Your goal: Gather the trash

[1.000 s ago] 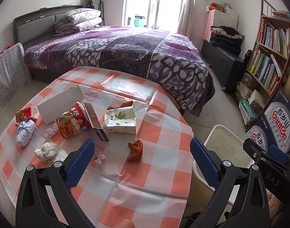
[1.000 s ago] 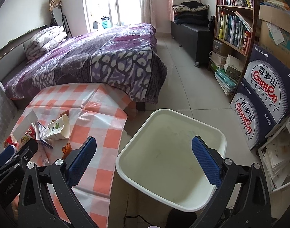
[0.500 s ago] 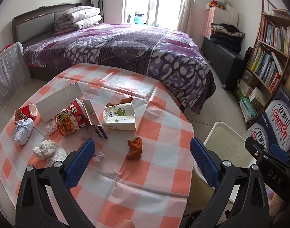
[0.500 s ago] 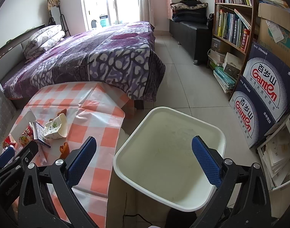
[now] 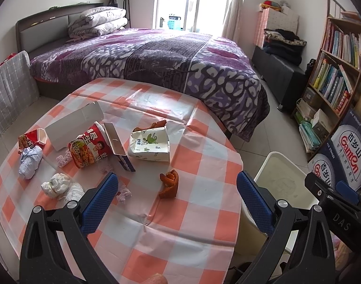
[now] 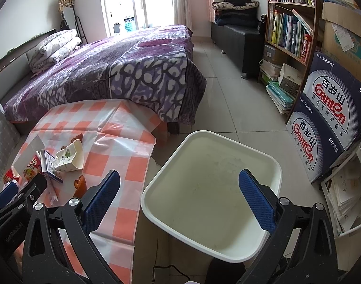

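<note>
Right wrist: white bin [image 6: 272, 165] sits just beside the table edge [image 6: 146, 165].

Orange-checked tablecloth [image 5: 192, 213] (white bin [image 6: 227, 256]).

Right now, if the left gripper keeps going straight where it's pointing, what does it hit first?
Probably the orange peel on the checkered tablecloth; it lies between the open left gripper fingers, though depth is unclear.
</note>
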Tool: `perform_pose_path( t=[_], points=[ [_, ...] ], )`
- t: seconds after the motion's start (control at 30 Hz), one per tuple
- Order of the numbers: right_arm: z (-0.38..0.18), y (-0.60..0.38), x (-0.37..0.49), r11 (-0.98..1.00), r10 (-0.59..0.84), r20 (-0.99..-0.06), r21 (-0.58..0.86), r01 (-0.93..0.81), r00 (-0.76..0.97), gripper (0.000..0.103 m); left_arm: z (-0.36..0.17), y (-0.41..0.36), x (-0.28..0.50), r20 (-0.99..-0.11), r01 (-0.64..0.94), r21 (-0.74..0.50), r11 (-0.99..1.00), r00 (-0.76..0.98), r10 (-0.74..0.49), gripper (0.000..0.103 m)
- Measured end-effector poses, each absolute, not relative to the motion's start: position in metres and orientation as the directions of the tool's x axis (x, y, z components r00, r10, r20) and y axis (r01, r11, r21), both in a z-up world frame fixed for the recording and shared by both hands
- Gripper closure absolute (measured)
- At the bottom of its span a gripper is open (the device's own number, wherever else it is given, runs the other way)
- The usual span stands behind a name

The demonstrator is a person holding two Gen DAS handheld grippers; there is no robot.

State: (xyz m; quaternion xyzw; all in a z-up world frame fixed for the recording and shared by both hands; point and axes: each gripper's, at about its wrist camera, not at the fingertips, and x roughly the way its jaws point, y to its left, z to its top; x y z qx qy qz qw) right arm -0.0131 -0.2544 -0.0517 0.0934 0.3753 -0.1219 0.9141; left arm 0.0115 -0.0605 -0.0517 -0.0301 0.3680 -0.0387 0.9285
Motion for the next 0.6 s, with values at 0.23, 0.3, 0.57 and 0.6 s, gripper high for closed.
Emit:
perform_pose_path(
  t=[0.23,0.3,0.57,0.6],
  points=[
    [-0.0521,-0.2543,-0.0131,0.953,-0.152,-0.709,0.079,0.292,0.688,0.007,-0.0538,-0.0604,0.0107,-0.682,0.048,-0.083,0.995,0.726,-0.092,0.006],
    [-0.0518,-0.2545,-0.0129,0.953,-0.151,-0.709,0.080,0.292,0.689,0.007,-0.0533,-0.0602,0.0112,-0.682,0.048,-0.083,0.995,0.725,-0.092,0.006],
    [-0.0527,-0.2542,-0.0135,0.954,-0.151,-0.708,0.079,0.291,0.690,0.007,-0.0563,-0.0580,0.0107,-0.683,0.046,-0.084,0.995,0.725,-0.091,0.006],
    [-0.0530,-0.2541,-0.0136,0.954,-0.151,-0.709,0.079,0.291,0.689,0.007,-0.0557,-0.0582,0.0114,-0.683,0.047,-0.084,0.995,0.724,-0.091,0.006]
  ],
)
